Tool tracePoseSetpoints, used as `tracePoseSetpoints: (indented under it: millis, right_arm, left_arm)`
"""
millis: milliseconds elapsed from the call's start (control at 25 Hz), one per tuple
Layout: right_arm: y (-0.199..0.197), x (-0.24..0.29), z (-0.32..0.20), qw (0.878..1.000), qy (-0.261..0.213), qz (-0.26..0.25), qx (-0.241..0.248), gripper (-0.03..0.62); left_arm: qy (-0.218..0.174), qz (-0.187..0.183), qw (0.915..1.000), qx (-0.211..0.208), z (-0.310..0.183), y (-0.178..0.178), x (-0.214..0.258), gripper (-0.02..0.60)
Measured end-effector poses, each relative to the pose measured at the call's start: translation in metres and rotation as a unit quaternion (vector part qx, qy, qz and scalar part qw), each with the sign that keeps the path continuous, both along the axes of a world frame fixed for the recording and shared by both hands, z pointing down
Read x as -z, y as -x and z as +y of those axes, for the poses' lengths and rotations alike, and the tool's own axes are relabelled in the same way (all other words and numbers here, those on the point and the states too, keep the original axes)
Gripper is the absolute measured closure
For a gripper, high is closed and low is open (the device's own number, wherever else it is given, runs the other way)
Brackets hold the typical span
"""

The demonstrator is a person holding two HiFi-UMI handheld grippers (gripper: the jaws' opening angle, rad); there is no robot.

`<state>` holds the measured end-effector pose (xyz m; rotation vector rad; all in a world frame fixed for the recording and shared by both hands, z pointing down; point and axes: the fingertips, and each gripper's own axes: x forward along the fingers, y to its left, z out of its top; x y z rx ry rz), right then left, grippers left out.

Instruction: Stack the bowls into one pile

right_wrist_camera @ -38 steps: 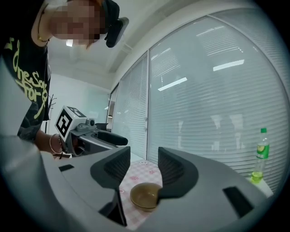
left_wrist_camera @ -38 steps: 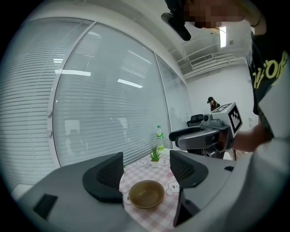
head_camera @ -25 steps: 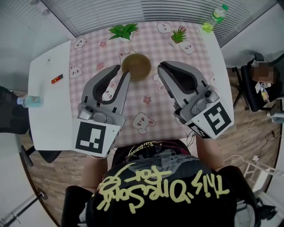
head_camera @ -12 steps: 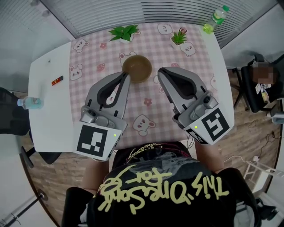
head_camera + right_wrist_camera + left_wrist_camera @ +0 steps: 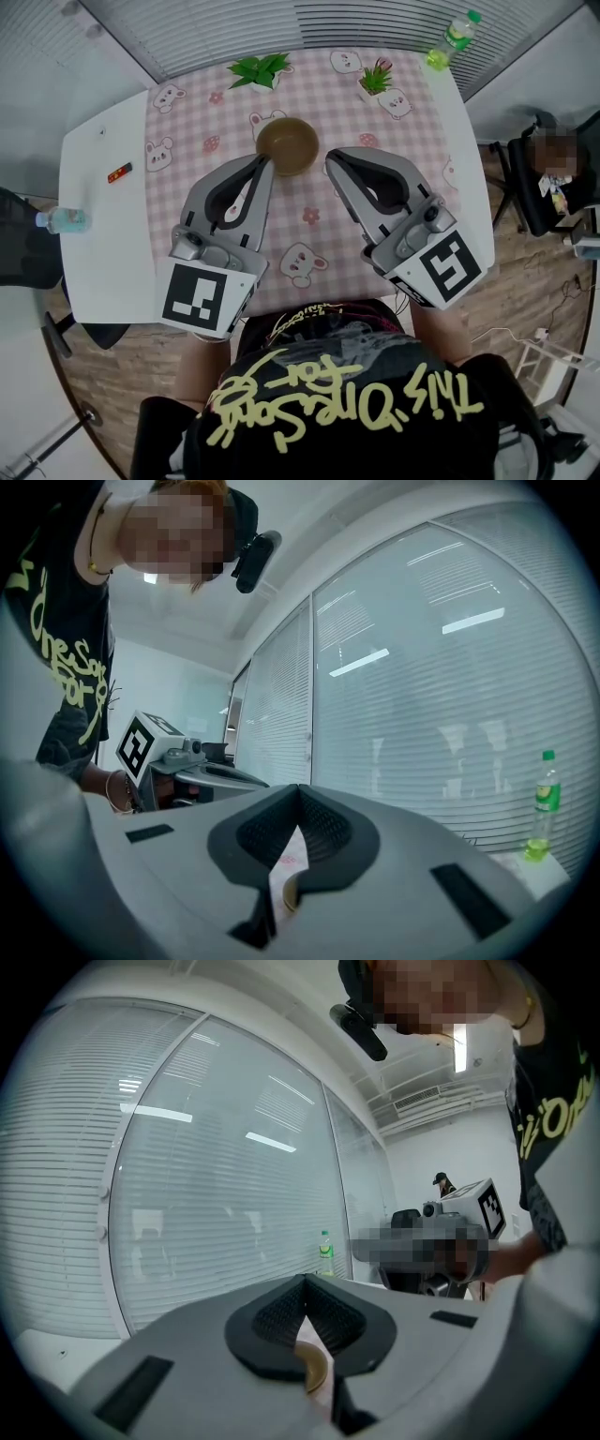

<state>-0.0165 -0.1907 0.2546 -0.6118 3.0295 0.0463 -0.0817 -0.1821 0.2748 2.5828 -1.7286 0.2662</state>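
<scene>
Head view, bowls: one brown pile of bowls (image 5: 289,145) stands on the table (image 5: 98,272) at 12 o'clock from the person. No other bowl is in sight, and how many are nested I cannot tell.
Head view, progress: stacking looks finished, since nothing seems left to gather.
Head view, left hand-held gripper (image 5: 265,161): closed and empty, its tip just beside the pile at the pile's 8 o'clock.
Head view, right hand-held gripper (image 5: 331,157): closed and empty, near the pile's 4 o'clock.
Head view, surroundings: two small plants (image 5: 261,67) at 11 and 1 o'clock beyond the pile, a green bottle (image 5: 455,37) at the far 1 o'clock corner, and a water bottle (image 5: 61,220) at 9 o'clock. None crowds the pile.
Left gripper view: jaws together with nothing between them. A sliver of the pile's rim (image 5: 314,1368) shows below them.
Right gripper view: jaws together, holding nothing. The bowl edge (image 5: 289,892) peeks beneath.
</scene>
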Motion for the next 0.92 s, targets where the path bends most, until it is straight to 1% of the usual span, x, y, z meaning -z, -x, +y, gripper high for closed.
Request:
tracePoseSetpoints:
  millis: [600, 800, 920]
  right_arm:
    - [-0.0004, -0.005, 0.0014, 1.0, 0.006, 0.003, -0.002, 0.591]
    - [-0.0001, -0.0052, 0.0004, 1.0, -0.005, 0.002, 0.0, 0.591]
    - [0.0011, -0.0071, 0.0007, 1.0, -0.005, 0.002, 0.002, 0.591]
  left_arm:
    - [0.007, 0.01, 0.9999, -0.002, 0.0011, -0.0029, -0.0059, 0.586]
    - [0.006, 0.01, 0.9999, -0.002, 0.0015, -0.003, -0.0042, 0.586]
    - [0.006, 0.008, 0.9999, -0.002, 0.002, -0.0019, -0.004, 0.586]
